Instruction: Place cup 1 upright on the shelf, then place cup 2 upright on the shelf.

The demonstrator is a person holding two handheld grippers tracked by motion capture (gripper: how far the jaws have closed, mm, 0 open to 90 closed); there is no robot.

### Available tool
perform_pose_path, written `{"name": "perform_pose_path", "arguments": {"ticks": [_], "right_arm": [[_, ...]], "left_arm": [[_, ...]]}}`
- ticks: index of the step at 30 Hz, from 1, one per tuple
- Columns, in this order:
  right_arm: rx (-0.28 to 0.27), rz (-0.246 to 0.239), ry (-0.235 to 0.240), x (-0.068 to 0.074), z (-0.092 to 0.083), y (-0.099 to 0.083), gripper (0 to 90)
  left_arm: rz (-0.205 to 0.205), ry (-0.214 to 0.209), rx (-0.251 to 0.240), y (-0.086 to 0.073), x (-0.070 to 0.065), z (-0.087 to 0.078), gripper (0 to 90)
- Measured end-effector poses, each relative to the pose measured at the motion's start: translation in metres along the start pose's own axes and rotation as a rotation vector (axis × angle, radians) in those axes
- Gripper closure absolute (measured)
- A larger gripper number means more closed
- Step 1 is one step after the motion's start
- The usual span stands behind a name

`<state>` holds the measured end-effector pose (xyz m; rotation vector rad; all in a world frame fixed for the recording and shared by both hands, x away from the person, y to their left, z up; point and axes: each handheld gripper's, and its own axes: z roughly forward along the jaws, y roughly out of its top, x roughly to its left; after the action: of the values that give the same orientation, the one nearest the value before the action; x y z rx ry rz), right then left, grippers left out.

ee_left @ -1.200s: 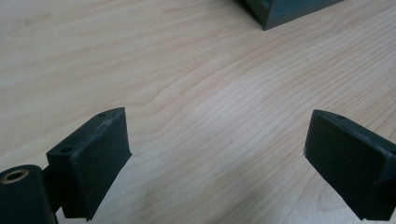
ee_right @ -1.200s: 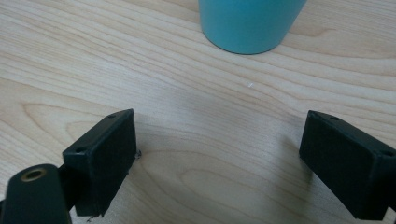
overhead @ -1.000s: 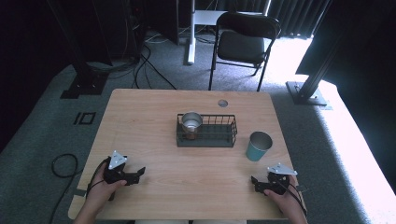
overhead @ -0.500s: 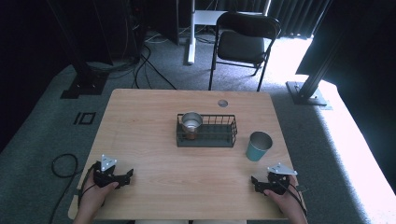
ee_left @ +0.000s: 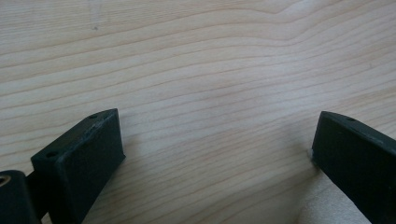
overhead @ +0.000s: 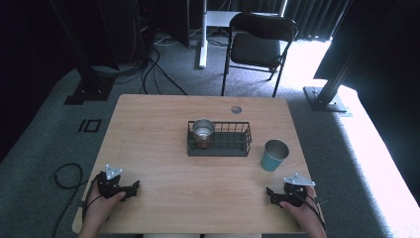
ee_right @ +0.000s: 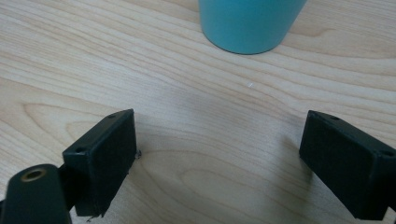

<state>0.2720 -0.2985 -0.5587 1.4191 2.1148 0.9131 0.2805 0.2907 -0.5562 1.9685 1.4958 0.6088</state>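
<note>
Seen from the high view, the left gripper (overhead: 132,187) rests low on the near left part of the wooden table (overhead: 148,129), held in the person's left hand (overhead: 99,206), well apart from everything else on the board. Its own view looks down onto bare wood grain, where the jaws stand wide with nothing between them; they have just been opening. At the middle of the table, the high view shows a black wire basket (overhead: 233,144) holding a metal cup (overhead: 203,130) in its left end, upright. To the right of the basket and apart from it stands a teal cup (overhead: 274,155), upright on the wood. The right gripper (overhead: 270,192) lies near the front right edge, just short of that cup. The right gripper view brings the teal cup's base (ee_right: 250,25) close, beyond the fingertips and clear of them, and shows these jaws spread wide over empty wood.
</note>
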Motion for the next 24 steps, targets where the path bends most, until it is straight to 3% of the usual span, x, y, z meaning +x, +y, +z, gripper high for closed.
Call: {"name": "perform_pose_path", "arguments": {"ticks": [7,24], "right_arm": [[0.000,0.000,0.000,-0.0001,0.0000,0.0000,10.4],[-0.001,-0.024,0.023,0.0029,-0.0047,-0.0042,10.5]], "left_arm": [[-0.024,0.021,0.000,0.0011,-0.0034,0.0011,2.6],[-0.026,0.022,-0.001,0.0014,-0.0035,0.0012,2.6]]}}
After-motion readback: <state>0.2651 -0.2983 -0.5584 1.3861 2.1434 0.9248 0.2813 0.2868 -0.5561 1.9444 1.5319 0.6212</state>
